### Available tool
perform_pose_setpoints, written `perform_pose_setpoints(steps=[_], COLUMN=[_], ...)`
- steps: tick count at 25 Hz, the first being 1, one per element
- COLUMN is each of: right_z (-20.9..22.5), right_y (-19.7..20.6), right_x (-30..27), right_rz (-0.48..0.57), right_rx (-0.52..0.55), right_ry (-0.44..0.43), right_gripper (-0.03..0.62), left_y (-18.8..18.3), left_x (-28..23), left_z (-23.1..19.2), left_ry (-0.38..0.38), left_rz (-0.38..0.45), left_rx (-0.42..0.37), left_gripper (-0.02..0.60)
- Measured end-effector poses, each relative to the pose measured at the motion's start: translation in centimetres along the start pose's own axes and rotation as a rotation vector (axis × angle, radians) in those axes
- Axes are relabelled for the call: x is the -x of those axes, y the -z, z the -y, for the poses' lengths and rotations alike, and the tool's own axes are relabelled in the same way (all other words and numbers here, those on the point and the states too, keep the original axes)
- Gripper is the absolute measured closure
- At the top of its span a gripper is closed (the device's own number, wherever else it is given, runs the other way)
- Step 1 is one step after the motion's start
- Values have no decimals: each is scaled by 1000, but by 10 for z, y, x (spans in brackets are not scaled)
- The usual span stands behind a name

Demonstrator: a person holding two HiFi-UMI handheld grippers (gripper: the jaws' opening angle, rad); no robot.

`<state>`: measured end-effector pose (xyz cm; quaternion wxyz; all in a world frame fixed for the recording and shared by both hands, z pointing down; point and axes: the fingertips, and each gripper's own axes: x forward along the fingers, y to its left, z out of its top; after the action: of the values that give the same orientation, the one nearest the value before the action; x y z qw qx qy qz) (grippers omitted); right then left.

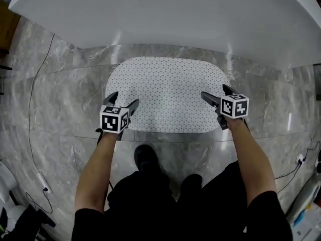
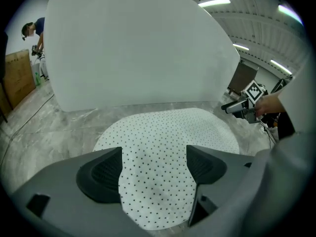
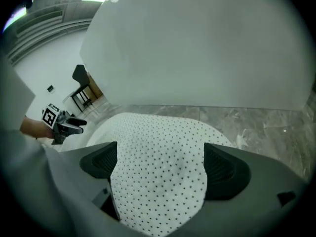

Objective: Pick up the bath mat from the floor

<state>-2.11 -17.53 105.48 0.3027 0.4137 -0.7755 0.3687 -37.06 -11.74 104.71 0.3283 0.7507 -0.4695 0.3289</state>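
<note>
A white bath mat (image 1: 168, 92) with small black dots lies flat on the grey marble floor, in front of a big white tub. My left gripper (image 1: 122, 102) hangs over the mat's near left corner, jaws wide apart, nothing between them. My right gripper (image 1: 214, 96) is over the near right corner, also open and empty. In the left gripper view the mat (image 2: 163, 147) fills the gap between the jaws, with the other gripper (image 2: 242, 104) at the far right. The right gripper view shows the mat (image 3: 163, 167) below its jaws and the left gripper (image 3: 61, 122) off to the left.
The white tub (image 1: 170, 14) rises right behind the mat. Thin cables (image 1: 31, 109) run over the floor at left and right. My dark shoes (image 1: 145, 157) stand just short of the mat's near edge. A person (image 2: 33, 31) stands far off by a wooden crate.
</note>
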Motion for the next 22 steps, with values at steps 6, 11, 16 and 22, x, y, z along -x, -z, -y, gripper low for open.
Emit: perform_pose_setpoints(steps=[6,11,16,22], right_z=[13,19,33,45], right_y=[50,64,78,96], right_x=[-28,-36,-40,-43], right_rz=[-130,-185,-217,-269], right_rx=[71,119,61,46], right_ry=[66,97,123,138], right_gripper=[57,57,56,48], left_y=[34,52,68,77], left_x=[-22,-33,-41,-49], left_z=[-7,-14,-22,-30], left_ry=[15,15,3,-6], left_rz=[-121,-179,-208,-249], left_rx=[-50,-72,-94,-105], left_gripper=[167,156,143,139])
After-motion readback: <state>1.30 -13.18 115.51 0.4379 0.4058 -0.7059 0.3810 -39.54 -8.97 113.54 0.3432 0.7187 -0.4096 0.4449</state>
